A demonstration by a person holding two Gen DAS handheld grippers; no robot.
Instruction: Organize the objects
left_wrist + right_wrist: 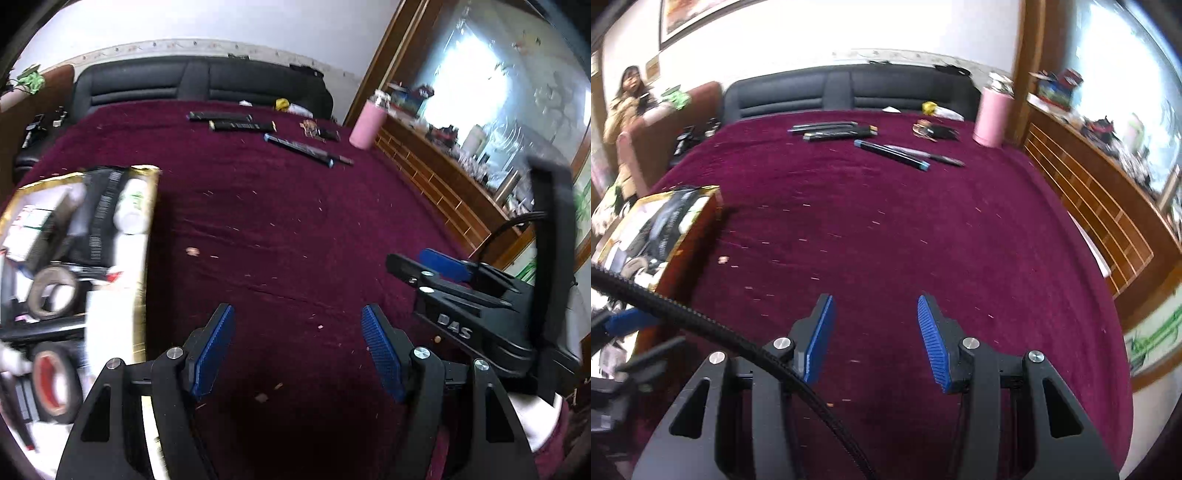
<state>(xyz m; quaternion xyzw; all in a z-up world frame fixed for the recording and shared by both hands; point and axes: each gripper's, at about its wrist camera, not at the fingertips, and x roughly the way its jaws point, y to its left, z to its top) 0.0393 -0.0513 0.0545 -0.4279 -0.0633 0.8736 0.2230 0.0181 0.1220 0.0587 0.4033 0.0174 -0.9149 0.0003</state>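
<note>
You are in a home living room, black sofa (199,83) behind a table under maroon cloth (280,221), wooden cabinet (1086,192) with a mirror, framed picture (690,14) on the wall.

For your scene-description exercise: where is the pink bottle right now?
In both views the pink bottle stands upright at the table's far right corner, beside the wooden cabinet, right of the pens.

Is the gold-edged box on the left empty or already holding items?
Holding items. The box already contains tape rolls, a white bottle and dark packages, seen in the left wrist view.
</note>
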